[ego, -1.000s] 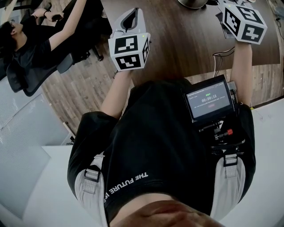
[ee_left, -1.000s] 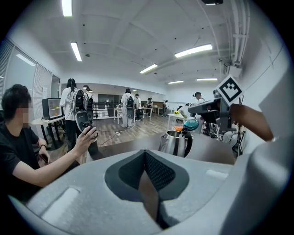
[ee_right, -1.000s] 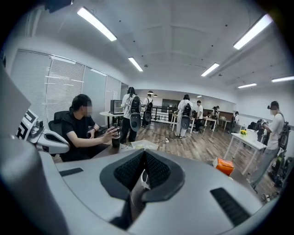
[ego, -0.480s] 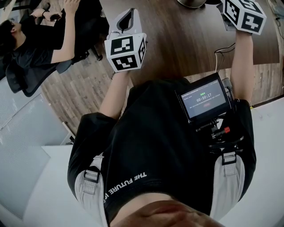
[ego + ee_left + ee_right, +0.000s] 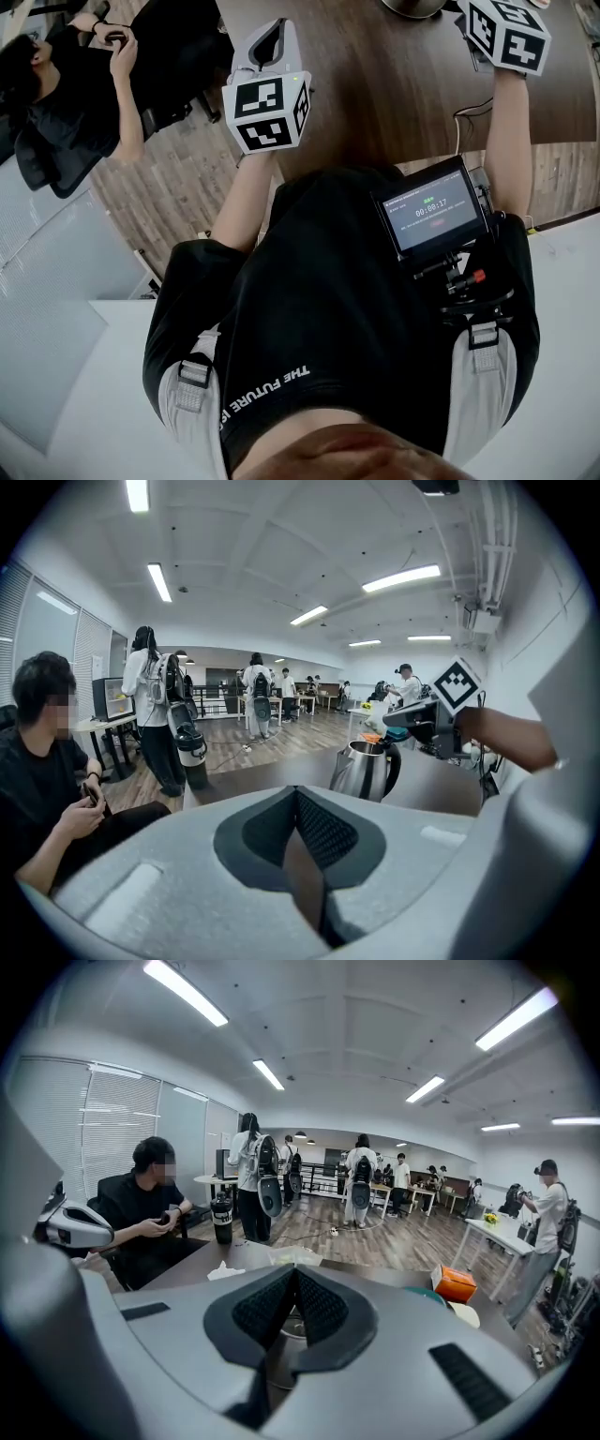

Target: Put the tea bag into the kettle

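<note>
A steel kettle with a black handle stands on the dark wooden table; its rim shows at the top edge of the head view. My left gripper hovers over the table's near left part, its pads touching and holding nothing. My right gripper is up by the kettle, pads meeting at the tips; a round steel rim shows just under them. Its marker cube is at the top right of the head view. I cannot pick out a tea bag for certain.
A crumpled white paper and a pale packet lie on the table beyond the right gripper, an orange box to the right. A person sits at the table's left end beside a black bottle. A cable runs off the near edge.
My right gripper has shifted slightly up and left toward the kettle. The left gripper has barely moved. The seated person has lowered an arm.
</note>
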A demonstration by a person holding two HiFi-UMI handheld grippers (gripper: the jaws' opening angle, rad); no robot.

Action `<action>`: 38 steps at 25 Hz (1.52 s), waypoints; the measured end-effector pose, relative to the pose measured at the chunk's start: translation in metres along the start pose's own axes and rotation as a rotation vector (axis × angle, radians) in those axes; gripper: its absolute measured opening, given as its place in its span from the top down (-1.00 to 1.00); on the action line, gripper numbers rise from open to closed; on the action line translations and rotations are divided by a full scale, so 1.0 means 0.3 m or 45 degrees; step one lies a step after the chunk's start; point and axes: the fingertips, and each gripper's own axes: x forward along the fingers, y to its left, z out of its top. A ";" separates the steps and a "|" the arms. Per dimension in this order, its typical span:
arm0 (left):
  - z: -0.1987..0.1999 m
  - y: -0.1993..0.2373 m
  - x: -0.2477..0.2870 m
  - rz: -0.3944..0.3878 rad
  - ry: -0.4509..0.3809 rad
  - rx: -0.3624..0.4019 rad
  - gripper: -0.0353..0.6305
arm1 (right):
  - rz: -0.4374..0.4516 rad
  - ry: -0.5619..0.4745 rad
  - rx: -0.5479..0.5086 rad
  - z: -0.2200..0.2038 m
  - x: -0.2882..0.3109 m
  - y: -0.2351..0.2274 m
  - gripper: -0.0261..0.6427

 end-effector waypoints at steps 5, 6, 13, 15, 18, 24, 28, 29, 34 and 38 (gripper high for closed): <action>-0.003 0.007 -0.006 0.008 0.008 -0.001 0.88 | 0.023 0.033 0.024 -0.046 0.021 0.026 0.90; -0.005 0.004 -0.006 0.006 0.011 -0.001 0.88 | 0.020 0.042 0.023 -0.057 0.022 0.025 0.90; -0.020 -0.006 -0.013 -0.003 0.033 0.009 0.88 | 0.021 0.069 0.046 -0.096 0.034 0.029 0.90; -0.022 -0.009 -0.014 -0.006 0.036 0.009 0.88 | 0.019 0.078 0.051 -0.106 0.035 0.028 0.90; -0.029 -0.011 -0.017 -0.007 0.045 0.007 0.88 | 0.030 0.089 0.056 -0.117 0.040 0.036 0.90; -0.040 -0.016 -0.020 -0.011 0.055 0.010 0.88 | 0.045 0.117 0.052 -0.141 0.046 0.060 0.90; -0.045 -0.018 -0.020 -0.014 0.061 0.007 0.88 | 0.042 0.127 0.050 -0.149 0.046 0.066 0.90; -0.045 -0.018 -0.021 -0.013 0.062 0.008 0.88 | 0.044 0.127 0.052 -0.149 0.047 0.067 0.90; -0.048 -0.016 -0.024 -0.011 0.070 0.012 0.88 | 0.041 0.124 0.067 -0.150 0.040 0.066 0.90; -0.054 -0.013 -0.025 -0.010 0.075 0.010 0.88 | 0.029 0.120 0.077 -0.152 0.031 0.062 0.90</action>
